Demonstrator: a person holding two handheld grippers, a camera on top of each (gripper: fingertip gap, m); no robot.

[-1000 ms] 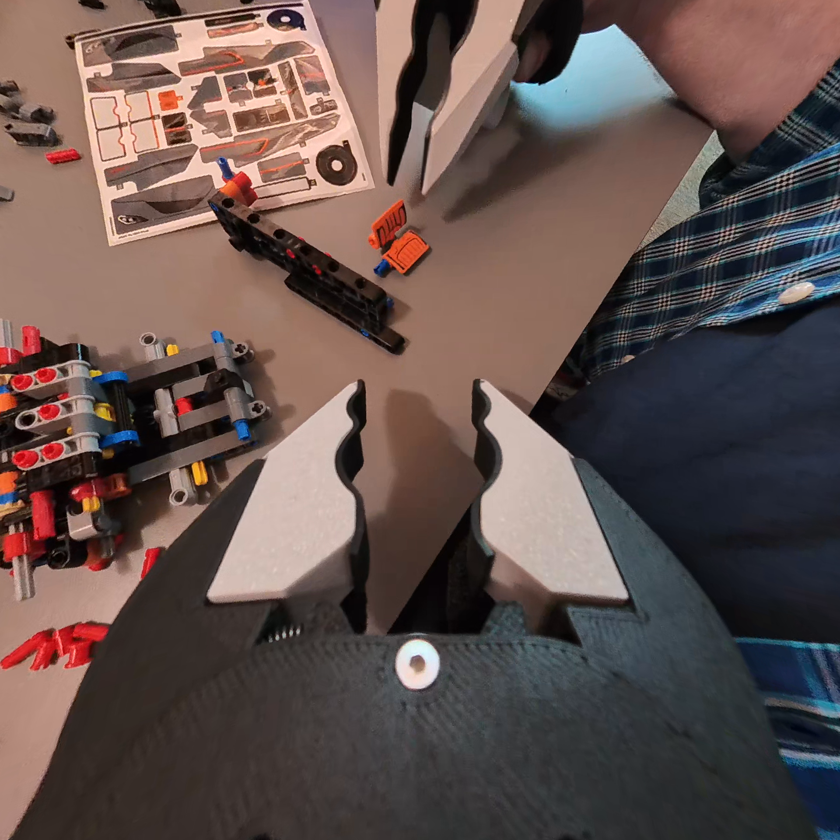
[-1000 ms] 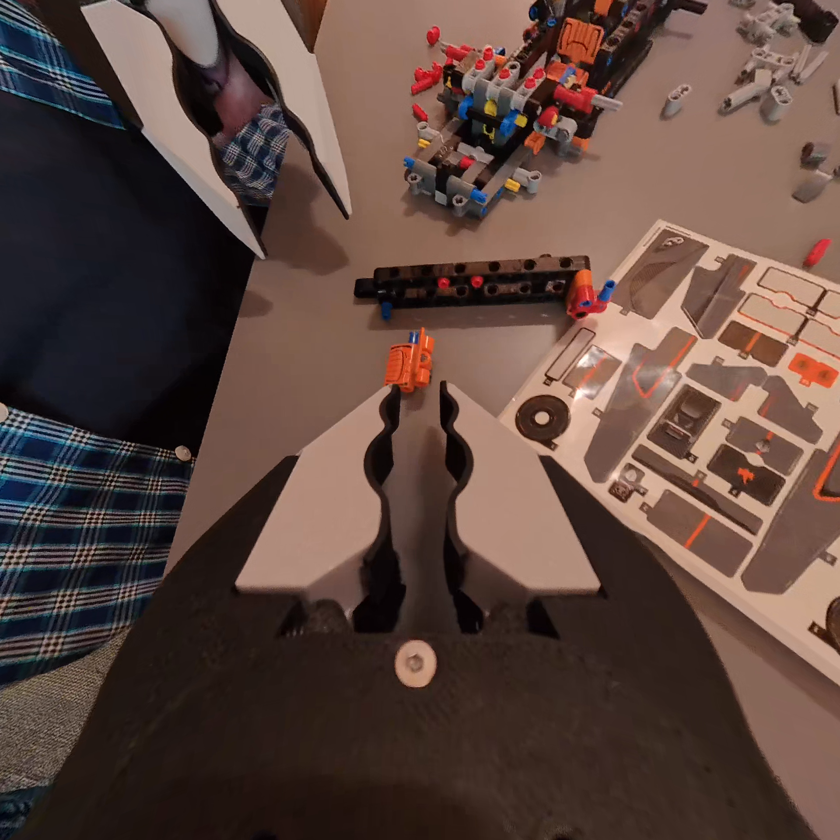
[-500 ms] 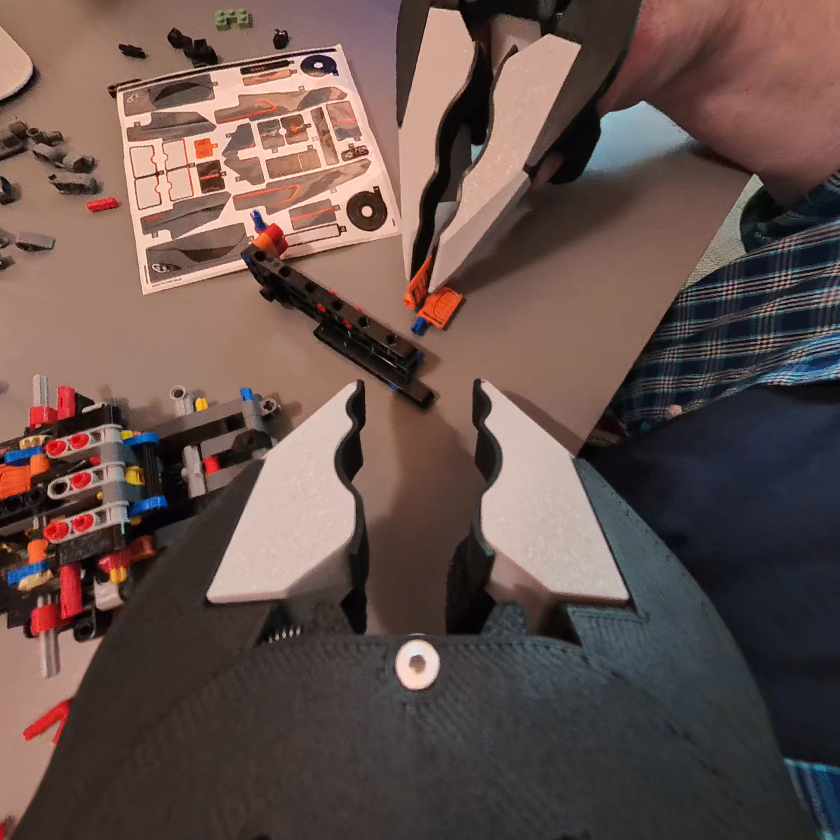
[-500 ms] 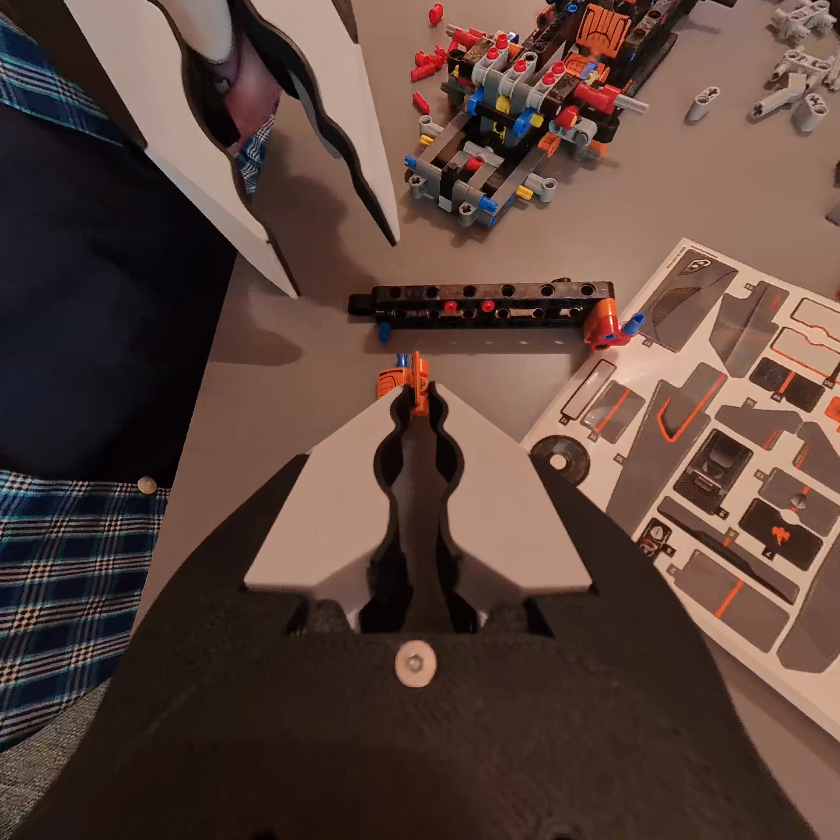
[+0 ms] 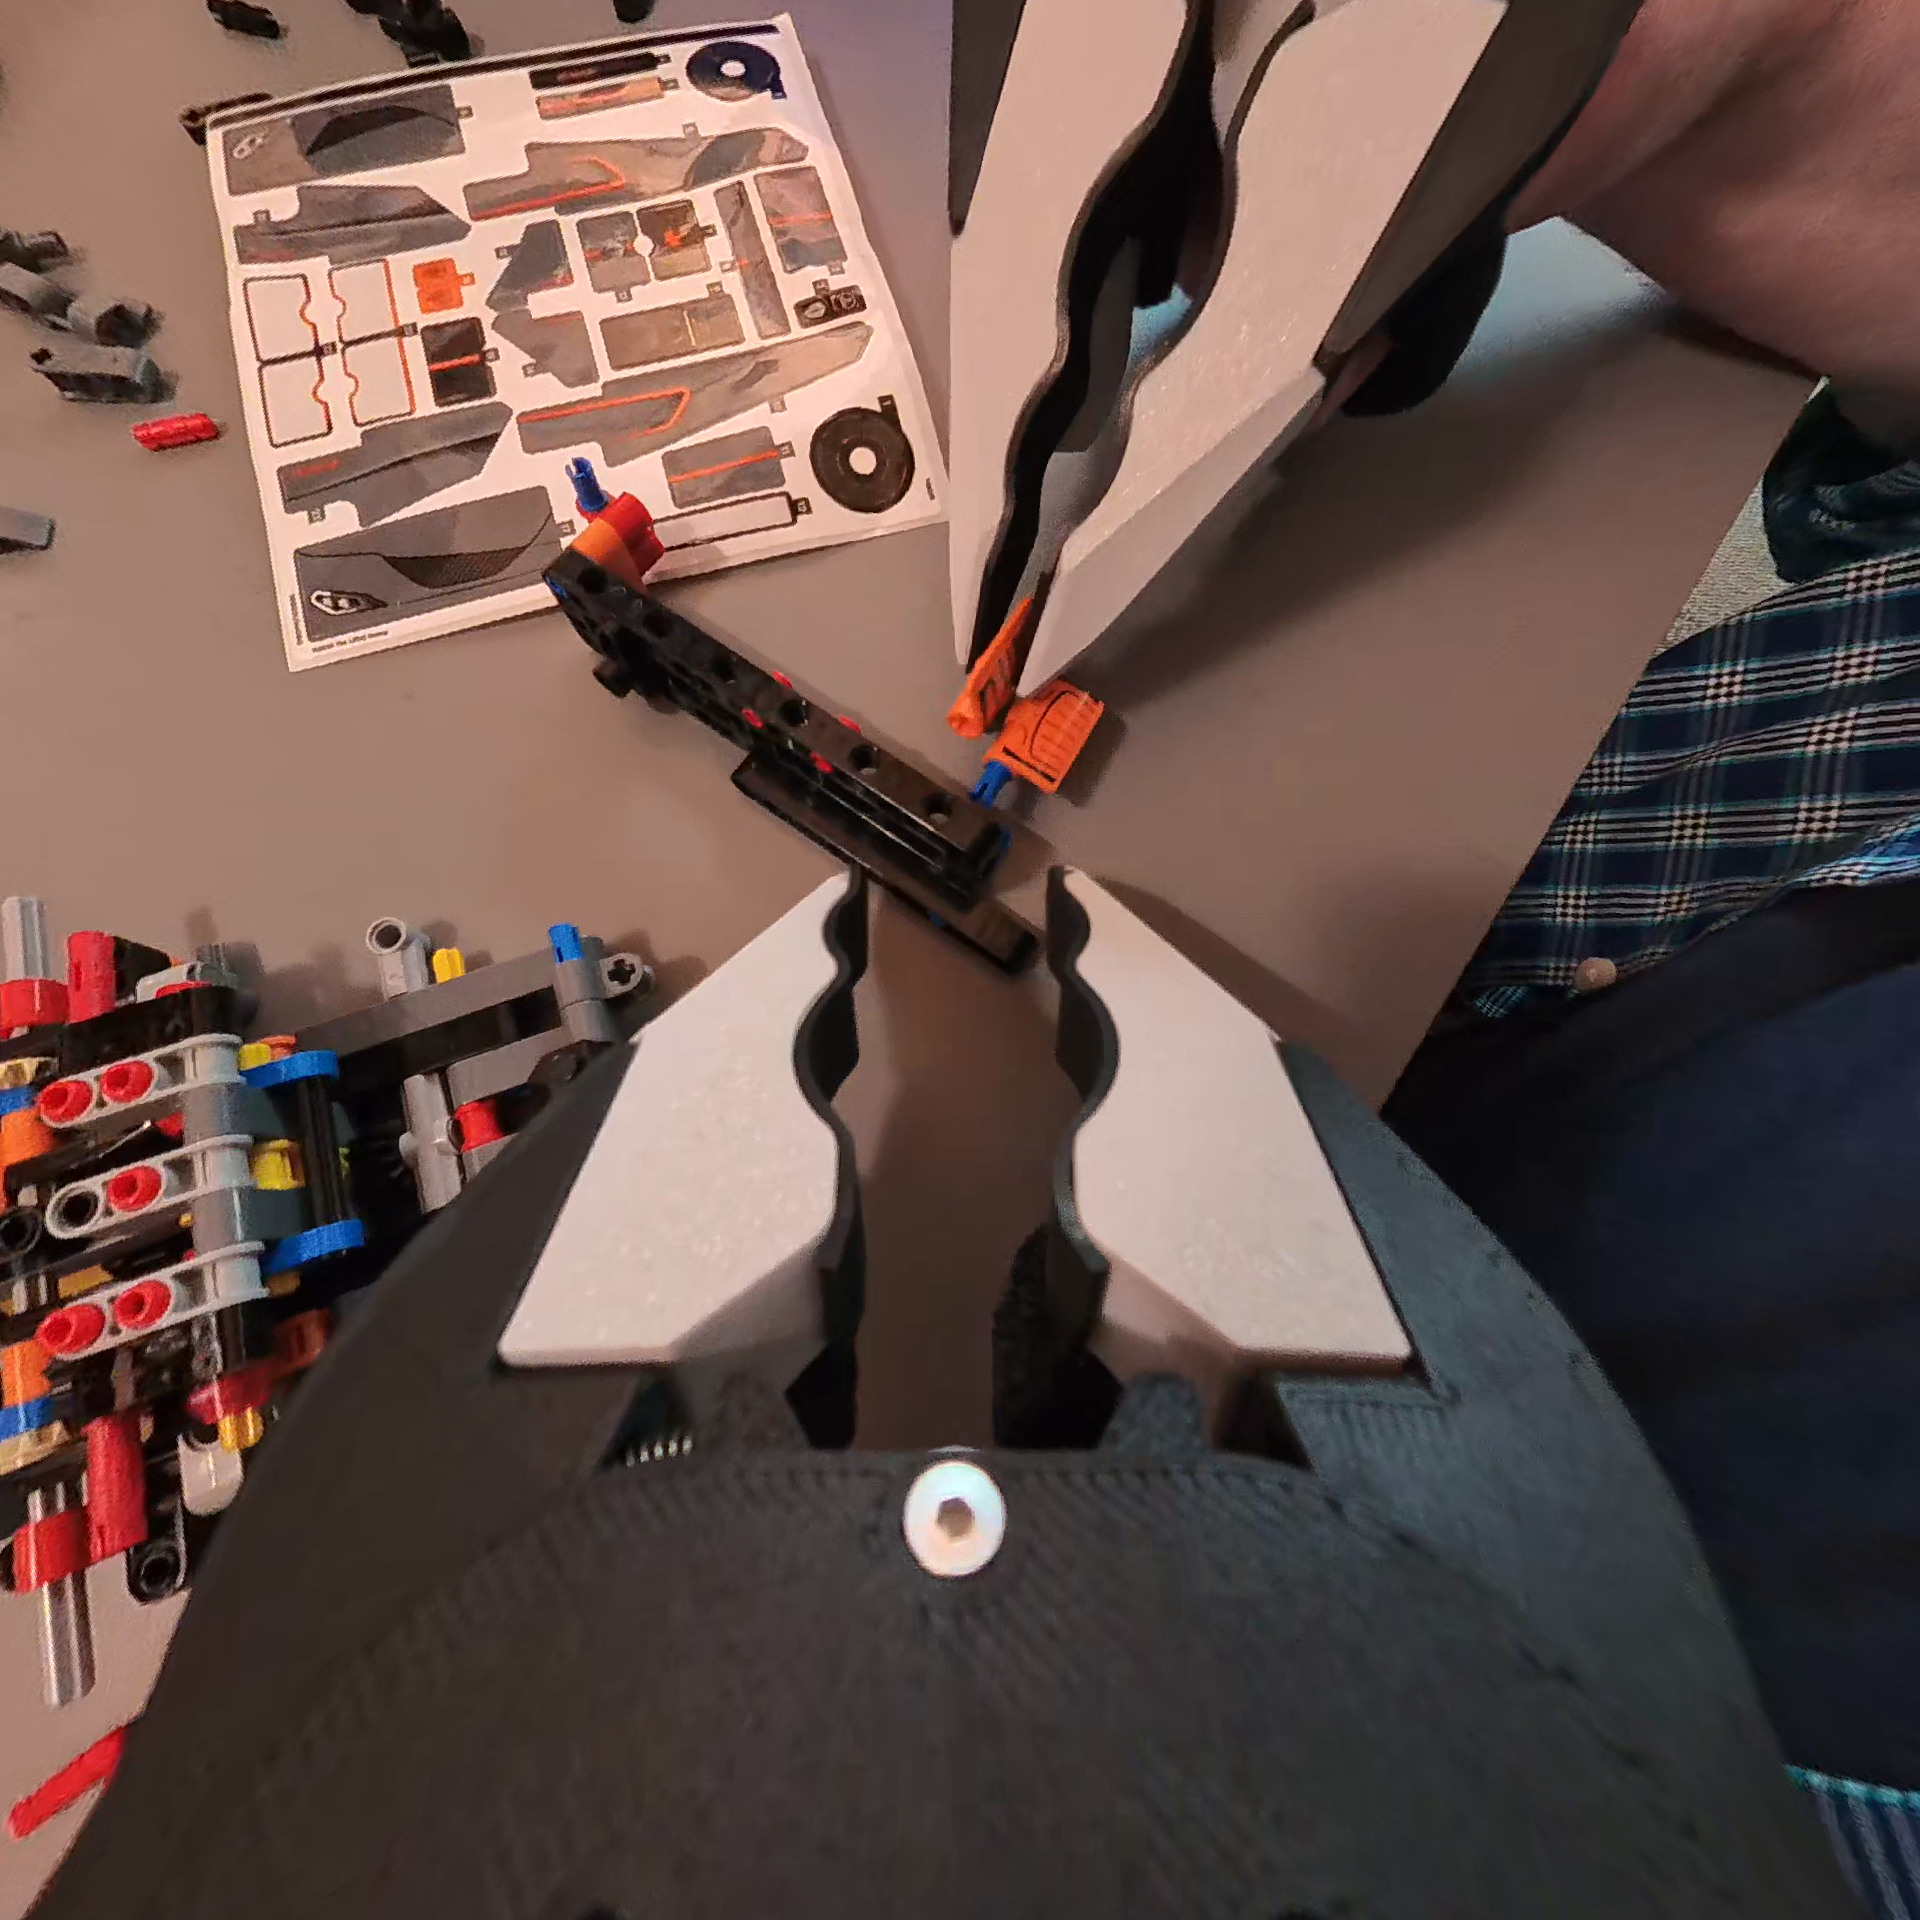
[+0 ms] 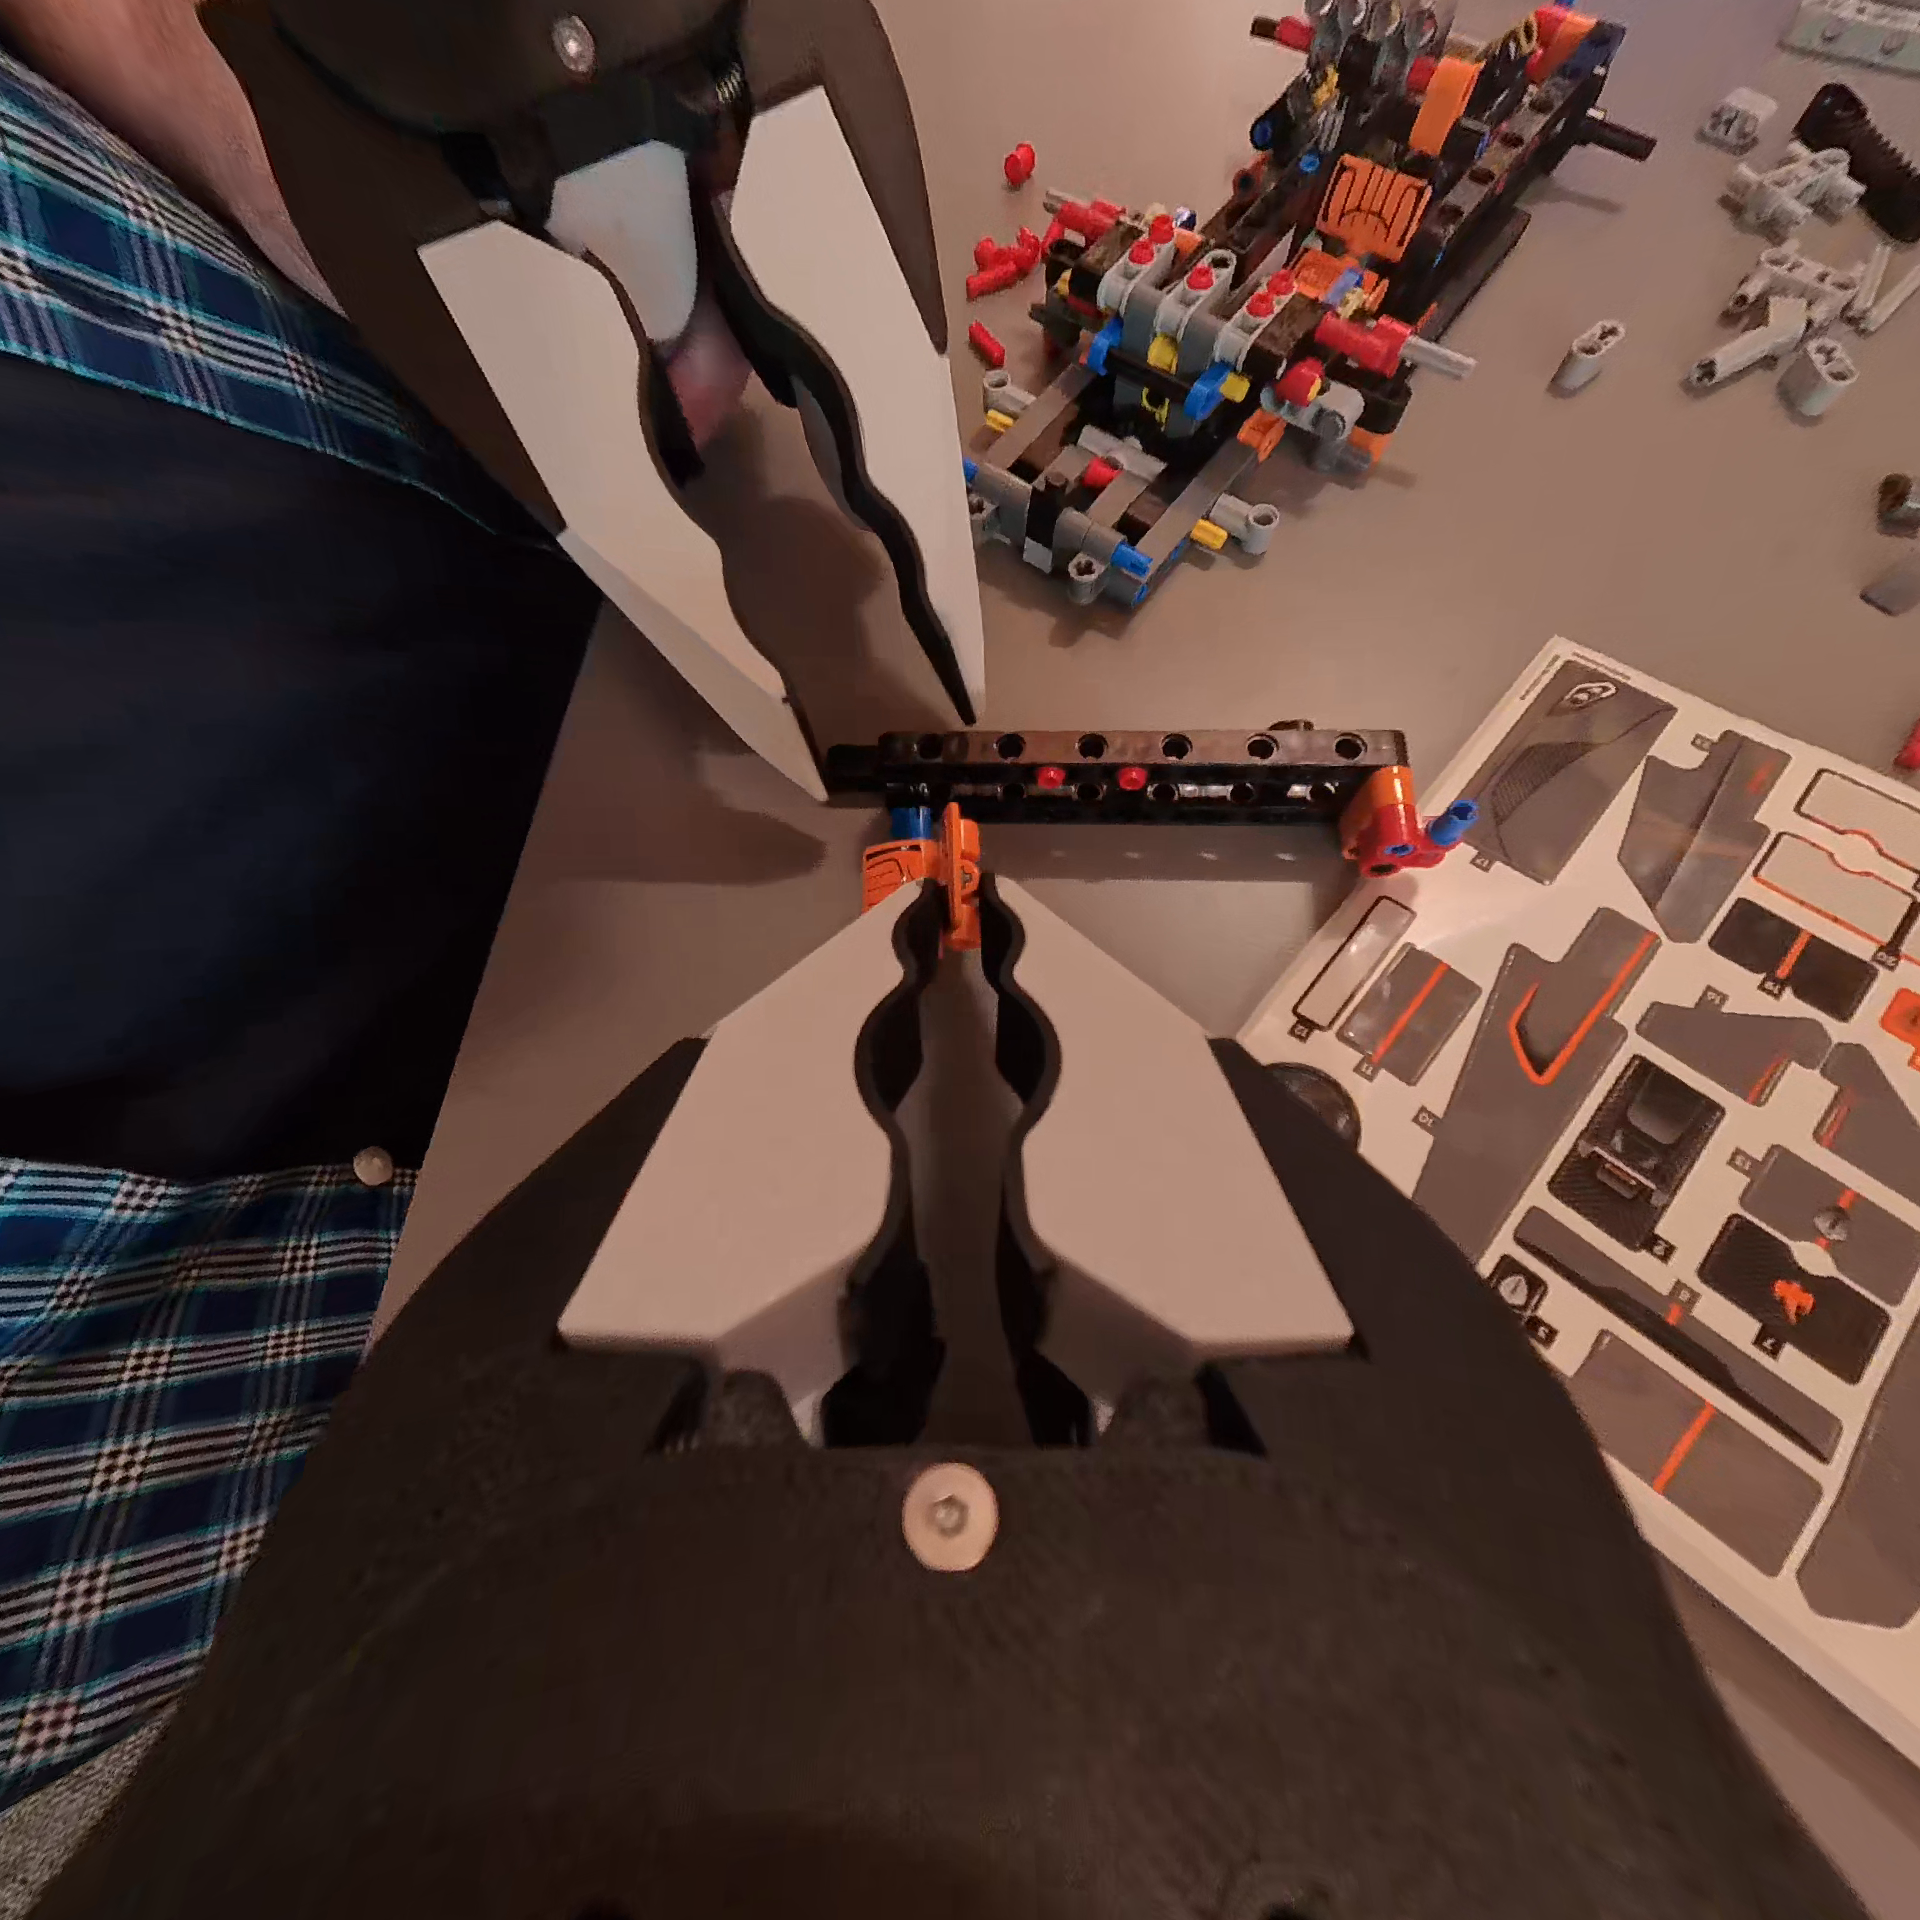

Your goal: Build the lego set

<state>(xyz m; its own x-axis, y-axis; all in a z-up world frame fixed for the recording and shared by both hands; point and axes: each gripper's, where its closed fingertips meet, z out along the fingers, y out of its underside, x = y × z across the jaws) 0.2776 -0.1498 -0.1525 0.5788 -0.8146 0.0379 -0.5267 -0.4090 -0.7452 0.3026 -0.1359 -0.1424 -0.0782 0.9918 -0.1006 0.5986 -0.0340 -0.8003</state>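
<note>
A small orange piece [image 6: 958, 878] with a blue pin lies near the table's front edge, beside the near end of a long black beam assembly [image 6: 1143, 774]. My right gripper [image 6: 951, 891] is shut on the orange piece's upright plate; this also shows in the left wrist view [image 5: 992, 675]. My left gripper [image 5: 954, 883] is open, its tips on either side of the black beam's [image 5: 769, 717] end, touching nothing I can see. In the right wrist view the left gripper [image 6: 894, 753] stands over that same end.
The half-built car chassis [image 5: 156, 1174] [image 6: 1226, 343] sits farther along the table. A sticker sheet [image 5: 561, 312] [image 6: 1662, 1039] lies by the beam's far end. Loose grey parts [image 6: 1787, 281] and red pins [image 6: 997, 260] are scattered beyond. A person's torso in a plaid shirt [image 6: 156, 1403] is at the table edge. My two grippers' fingertips are within a few centimetres of each other.
My right gripper came down and shut on the orange piece. My left gripper, still open, moved forward to the near end of the black beam.
</note>
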